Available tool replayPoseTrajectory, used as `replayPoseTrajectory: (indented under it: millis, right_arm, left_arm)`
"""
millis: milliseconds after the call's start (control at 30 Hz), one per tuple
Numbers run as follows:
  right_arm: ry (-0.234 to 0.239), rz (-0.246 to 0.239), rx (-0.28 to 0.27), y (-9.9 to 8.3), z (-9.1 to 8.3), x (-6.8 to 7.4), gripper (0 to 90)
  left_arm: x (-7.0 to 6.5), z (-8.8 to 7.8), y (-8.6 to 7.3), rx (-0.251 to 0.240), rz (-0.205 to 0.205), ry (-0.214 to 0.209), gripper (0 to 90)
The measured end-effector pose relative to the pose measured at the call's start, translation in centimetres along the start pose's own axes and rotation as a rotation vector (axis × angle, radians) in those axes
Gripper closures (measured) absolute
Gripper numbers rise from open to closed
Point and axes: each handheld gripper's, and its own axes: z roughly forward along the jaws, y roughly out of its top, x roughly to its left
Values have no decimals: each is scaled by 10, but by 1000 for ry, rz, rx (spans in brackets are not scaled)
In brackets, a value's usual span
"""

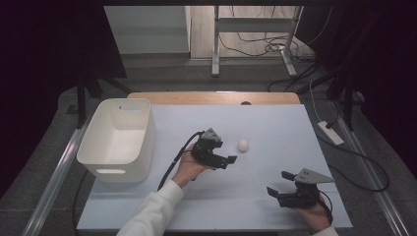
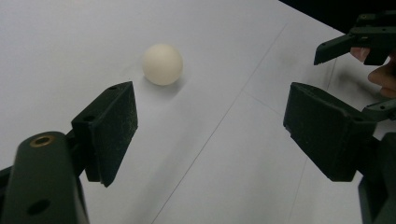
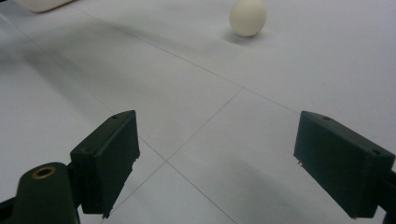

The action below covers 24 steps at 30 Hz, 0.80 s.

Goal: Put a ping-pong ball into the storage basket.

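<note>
A white egg (image 1: 242, 145) lies alone on the white table sheet (image 1: 275, 123), near its middle. My left gripper (image 1: 227, 153) hovers just left of and nearer than the egg, pointing toward it, jaws open with nothing between them. In the left gripper view the egg (image 2: 162, 64) rests ahead of the left jaw, beyond the open left gripper (image 2: 210, 107). My right gripper (image 1: 277, 183) sits low at the front right, open and empty. From the right gripper view the egg (image 3: 248, 16) is far ahead of the open right gripper (image 3: 215, 126).
A white plastic basket (image 1: 115, 171) with handle slots stands at the table's left side; its corner (image 3: 42, 3) peeks into the right gripper view. The right gripper (image 2: 355, 39) appears at the upper right of the left gripper view. Cables and a stand lie on the floor beyond.
</note>
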Motion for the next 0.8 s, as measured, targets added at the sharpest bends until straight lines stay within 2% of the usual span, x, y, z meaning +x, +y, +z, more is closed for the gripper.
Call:
replayPoseTrajectory:
  millis: [367,800]
  right_arm:
    - [2,1,-6,1,0,1,141]
    - [0,2,-2,1,0,0,141]
  left_arm:
    - [4,15,-1,28,-1,4,183]
    - [6,28,1,38,4,-3,184]
